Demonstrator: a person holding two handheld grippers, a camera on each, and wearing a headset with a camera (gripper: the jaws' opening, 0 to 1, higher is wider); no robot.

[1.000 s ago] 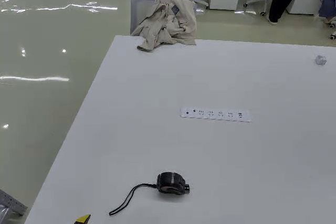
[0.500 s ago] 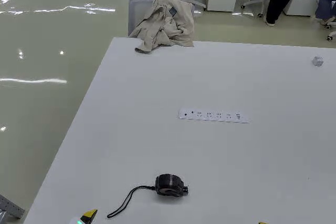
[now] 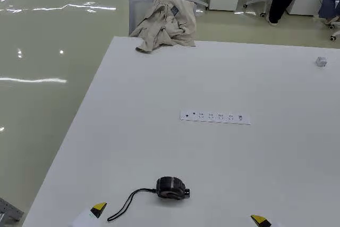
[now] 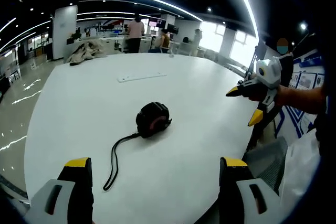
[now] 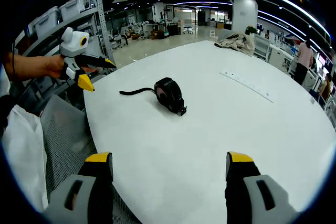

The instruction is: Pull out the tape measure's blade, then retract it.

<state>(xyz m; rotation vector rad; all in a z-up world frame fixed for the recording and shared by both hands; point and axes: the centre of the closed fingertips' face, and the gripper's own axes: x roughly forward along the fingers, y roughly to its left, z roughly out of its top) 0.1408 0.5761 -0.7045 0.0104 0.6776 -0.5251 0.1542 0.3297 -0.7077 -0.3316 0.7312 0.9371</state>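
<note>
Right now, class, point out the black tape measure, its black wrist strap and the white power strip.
black tape measure (image 3: 171, 187): head view, round case
black wrist strap (image 3: 126, 204): head view, mid cord
white power strip (image 3: 214, 117): head view, middle sockets

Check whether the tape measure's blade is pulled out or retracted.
Retracted: the tape measure lies on the table with no blade extending from its case, just its black strap trailing.

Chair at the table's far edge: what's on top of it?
A crumpled beige garment is draped over the chair, leaving a strip of its grey back bare. The garment and the white table hide the seat, so anything on it cannot be seen.
</note>
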